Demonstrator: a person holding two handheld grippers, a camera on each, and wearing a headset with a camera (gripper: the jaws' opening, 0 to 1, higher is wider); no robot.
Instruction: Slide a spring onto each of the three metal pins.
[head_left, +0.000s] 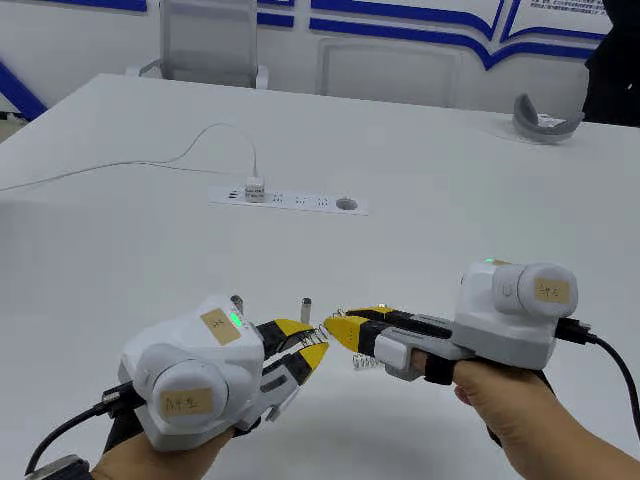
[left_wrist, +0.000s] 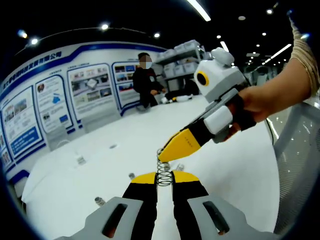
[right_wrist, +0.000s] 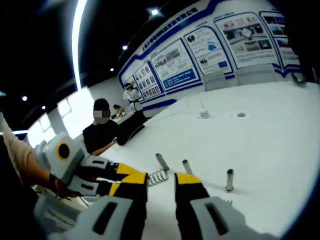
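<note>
Three pins (right_wrist: 187, 166) stand on the table (right_wrist: 260, 150); left gripper (left_wrist: 163, 176) clamps a spring (left_wrist: 162, 165), right gripper (right_wrist: 161, 179) has jaws apart.

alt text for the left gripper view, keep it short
The left gripper pinches a small spring between its yellow jaw tips, while the right gripper, held in a hand, enters from the right with its yellow tip at the spring's far end. Beneath them is a white table with short metal pins standing on it.
</note>
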